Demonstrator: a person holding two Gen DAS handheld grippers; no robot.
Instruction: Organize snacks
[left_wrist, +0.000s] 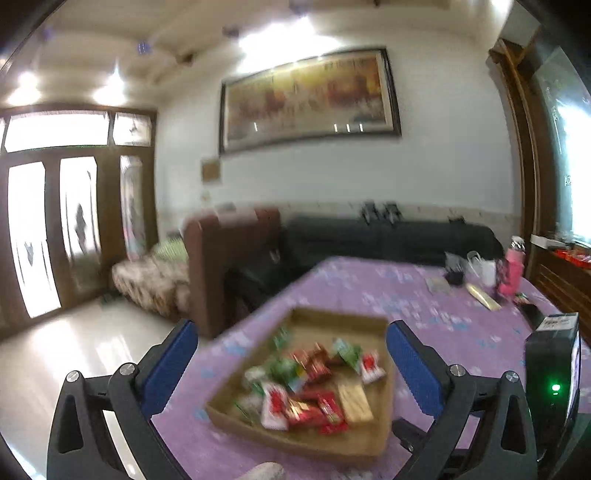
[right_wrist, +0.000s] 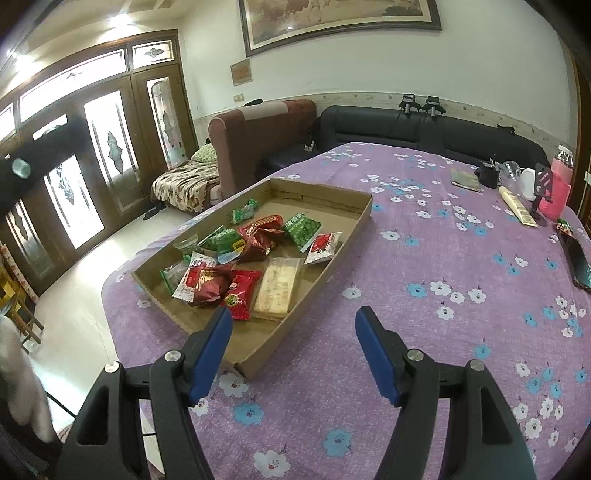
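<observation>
a shallow cardboard tray (right_wrist: 354, 229) is seen lying on a table covered with a purple cloth (right_wrist: 424, 332) printed with white and blue flowers. a loose pile of wrapped snacks (right_wrist: 243, 258) is held inside the tray: green packets (right_wrist: 303, 227) toward the far side, dark red packets (right_wrist: 260, 236) in the middle, a bright red packet (right_wrist: 240, 293) and a pale beige bar (right_wrist: 277, 284) nearer the camera, and a red and white packet (right_wrist: 322, 248) by the right wall of the tray. the right gripper (right_wrist: 293, 319) is shown with its blue-padded fingers spread apart and nothing between them, poised above the cloth at the near corner of the tray; its left finger overlaps the tray's near edge in the picture. in the left wrist view, which is blurred, the left gripper (left_wrist: 291, 338) is also seen with its fingers wide apart and empty, and the tray (left_wrist: 332, 317) with its snacks (left_wrist: 310, 384) is framed between them. at the far right of the table, well apart from the tray, a pink bottle (right_wrist: 557, 188), a dark cup (right_wrist: 487, 175), a small book (right_wrist: 466, 180) and a long cream-coloured tube (right_wrist: 517, 206) are gathered. a black sofa (right_wrist: 406, 125) and a brown armchair (right_wrist: 258, 133) are placed behind the table, with a large framed painting (right_wrist: 332, 18) on the white wall above.
</observation>
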